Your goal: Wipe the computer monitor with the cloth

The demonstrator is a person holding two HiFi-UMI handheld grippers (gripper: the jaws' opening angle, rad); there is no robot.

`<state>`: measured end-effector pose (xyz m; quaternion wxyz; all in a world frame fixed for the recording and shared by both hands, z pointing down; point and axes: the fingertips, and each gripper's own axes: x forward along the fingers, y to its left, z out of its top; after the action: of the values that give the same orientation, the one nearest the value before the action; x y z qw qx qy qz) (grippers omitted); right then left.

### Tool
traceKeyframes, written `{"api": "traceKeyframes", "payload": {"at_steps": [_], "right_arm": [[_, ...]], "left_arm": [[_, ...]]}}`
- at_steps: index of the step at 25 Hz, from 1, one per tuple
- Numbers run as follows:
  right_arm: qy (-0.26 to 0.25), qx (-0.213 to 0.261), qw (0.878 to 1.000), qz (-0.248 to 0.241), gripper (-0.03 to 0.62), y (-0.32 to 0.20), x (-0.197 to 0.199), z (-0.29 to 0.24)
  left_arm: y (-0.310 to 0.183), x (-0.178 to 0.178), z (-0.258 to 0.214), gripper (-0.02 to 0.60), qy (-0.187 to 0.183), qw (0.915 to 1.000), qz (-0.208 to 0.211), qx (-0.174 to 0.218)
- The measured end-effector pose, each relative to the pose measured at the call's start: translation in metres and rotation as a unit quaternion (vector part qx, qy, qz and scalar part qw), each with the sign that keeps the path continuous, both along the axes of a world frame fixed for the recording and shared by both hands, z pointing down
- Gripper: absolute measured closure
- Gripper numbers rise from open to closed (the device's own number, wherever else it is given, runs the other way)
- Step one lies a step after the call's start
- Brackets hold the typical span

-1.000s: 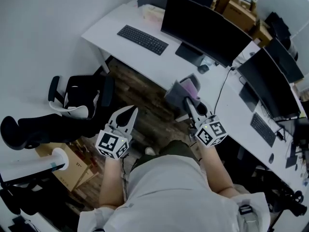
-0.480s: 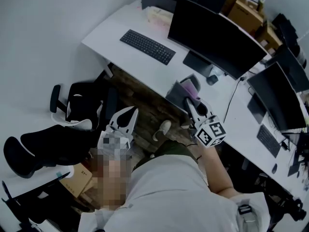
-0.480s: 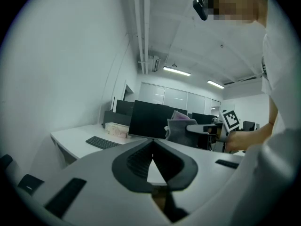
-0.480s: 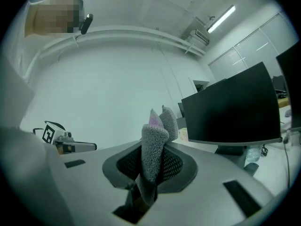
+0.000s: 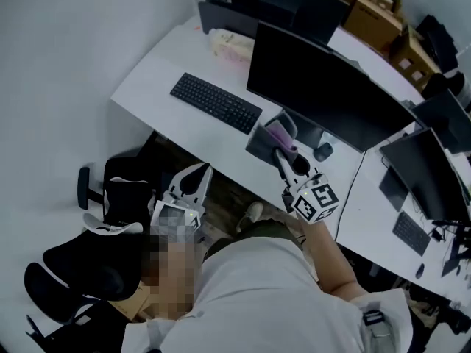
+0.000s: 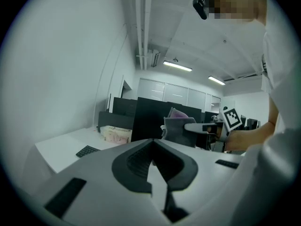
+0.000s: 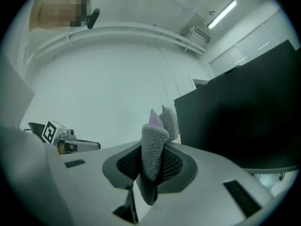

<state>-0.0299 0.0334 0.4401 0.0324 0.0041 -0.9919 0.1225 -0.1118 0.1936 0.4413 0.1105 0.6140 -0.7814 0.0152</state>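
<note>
Right claw: right gripper (image 5: 281, 155), jaws nearly together, clamped on the cloth (image 7: 153, 147).
Cloth direction: long axis runs along the jaws; the folded end sticks out past the tips towards the monitor (image 5: 324, 87).
Cloth make: grey, fleecy, thickly folded, with a purple inner face at the top.
Monitor: flat, dark, matte panel ahead of the tips and to their right, not touching the cloth.
Left claw: left gripper (image 5: 197, 171), jaws together, empty, well apart from the cloth.

Cool, even light from ceiling strip lights (image 6: 178, 67) casts soft shadows, the monitor (image 5: 324, 87) reads flat black, and both gripper views warp toward dark corners.
</note>
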Motion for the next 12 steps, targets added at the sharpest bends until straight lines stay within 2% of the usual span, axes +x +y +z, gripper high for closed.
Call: {"api": "traceKeyframes", "payload": {"at_steps": [5, 12], "right_arm": [[-0.002, 0.009, 1.0, 0.01, 0.525, -0.043, -0.03, -0.005], [-0.011, 0.033, 0.999, 0.042, 0.525, -0.078, -0.057, -0.019]], "left_arm": [[-0.055, -0.031, -0.005, 0.58, -0.017, 0.9996, 0.019, -0.015], [-0.108, -0.052, -0.007, 0.58, -0.041, 0.9968, 0.063, -0.029]]}}
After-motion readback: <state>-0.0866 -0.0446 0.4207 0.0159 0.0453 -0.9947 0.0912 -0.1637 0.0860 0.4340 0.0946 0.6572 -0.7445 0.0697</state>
